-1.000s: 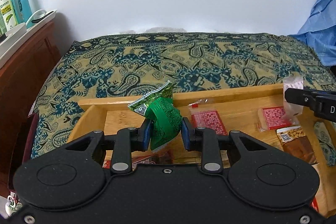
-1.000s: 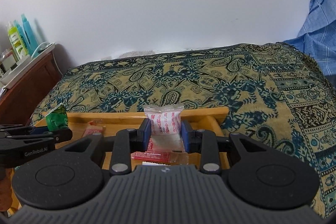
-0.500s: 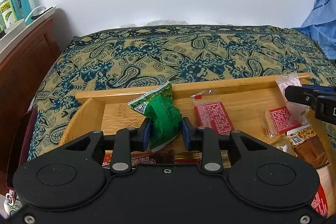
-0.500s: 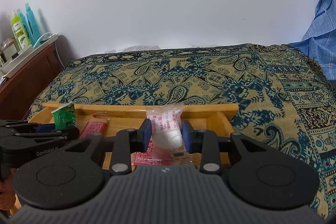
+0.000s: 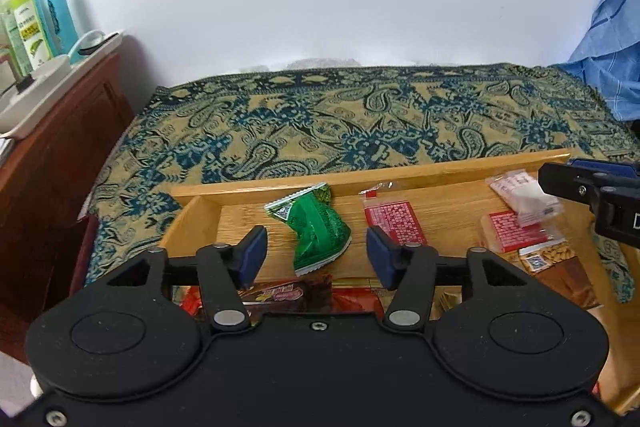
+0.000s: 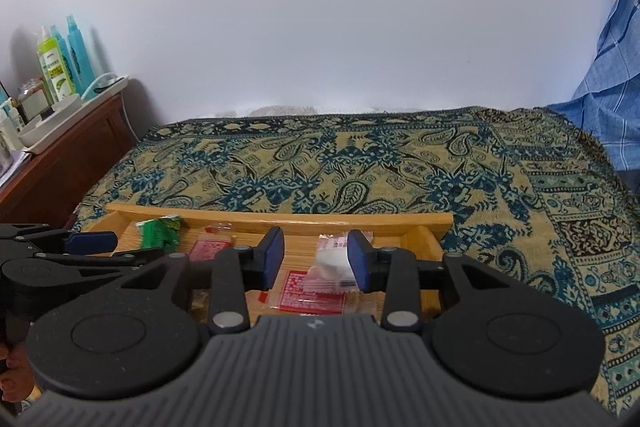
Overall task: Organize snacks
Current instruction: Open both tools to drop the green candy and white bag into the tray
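Left wrist view: the left gripper (image 5: 316, 254) had just been opening; its jaws stood released, the green snack packet (image 5: 315, 229) lying between them, clear of both pads, on the wooden tray (image 5: 256, 187).

Right wrist view: the right gripper (image 6: 316, 258) had likewise just been opening, jaws released, the white snack packet (image 6: 332, 259) between them, close against the right-hand pad. The step appeared to be depositing; next, both grippers should lift clear and seek further snacks.
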`<state>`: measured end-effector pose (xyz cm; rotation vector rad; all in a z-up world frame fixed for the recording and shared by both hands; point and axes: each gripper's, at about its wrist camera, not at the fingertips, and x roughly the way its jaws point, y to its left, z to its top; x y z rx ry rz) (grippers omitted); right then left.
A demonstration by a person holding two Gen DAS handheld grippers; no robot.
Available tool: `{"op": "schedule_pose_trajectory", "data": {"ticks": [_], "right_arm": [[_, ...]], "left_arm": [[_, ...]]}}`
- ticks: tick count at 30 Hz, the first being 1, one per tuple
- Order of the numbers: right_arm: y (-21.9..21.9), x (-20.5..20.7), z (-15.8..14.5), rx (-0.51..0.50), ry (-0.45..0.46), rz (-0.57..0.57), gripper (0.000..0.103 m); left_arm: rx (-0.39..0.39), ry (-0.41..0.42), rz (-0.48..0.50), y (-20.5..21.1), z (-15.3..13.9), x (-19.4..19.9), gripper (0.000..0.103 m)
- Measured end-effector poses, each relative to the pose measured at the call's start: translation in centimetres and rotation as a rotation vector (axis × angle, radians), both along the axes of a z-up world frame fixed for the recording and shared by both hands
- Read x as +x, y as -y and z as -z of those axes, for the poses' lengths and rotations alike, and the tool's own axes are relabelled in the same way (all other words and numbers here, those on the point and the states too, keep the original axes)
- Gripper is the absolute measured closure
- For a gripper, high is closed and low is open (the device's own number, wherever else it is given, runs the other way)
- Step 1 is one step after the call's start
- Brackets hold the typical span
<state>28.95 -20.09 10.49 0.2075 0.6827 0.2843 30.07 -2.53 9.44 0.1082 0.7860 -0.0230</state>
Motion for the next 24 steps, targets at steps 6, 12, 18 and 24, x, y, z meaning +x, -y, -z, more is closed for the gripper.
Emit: {"op": "schedule_pose_trajectory", "data": {"ticks": [6, 12, 18, 24], "right_arm": [[0.5, -2.2, -2.1, 0.002, 0.033, 0.006, 0.043], [1.1, -4.5, -4.2, 0.011, 0.062, 0.011, 0.034], [1.5, -7.0, -5.5, 0.019, 0.088, 0.019, 0.024], [2.1, -9.8, -7.1, 0.030, 0.121, 0.028, 0.018]], "left_arm": [[0.010, 0.032, -0.001, -0.1, -2.2, -2.7, 0.039], [0.012, 0.050, 0.007, 0.0, -4.1, -5.5, 0.030], [0.014, 0.067, 0.010, 0.1, -5.5, -8.3, 0.022], [0.003, 0.084, 0.004, -0.2, -6.9, -11.4, 0.019]]}}
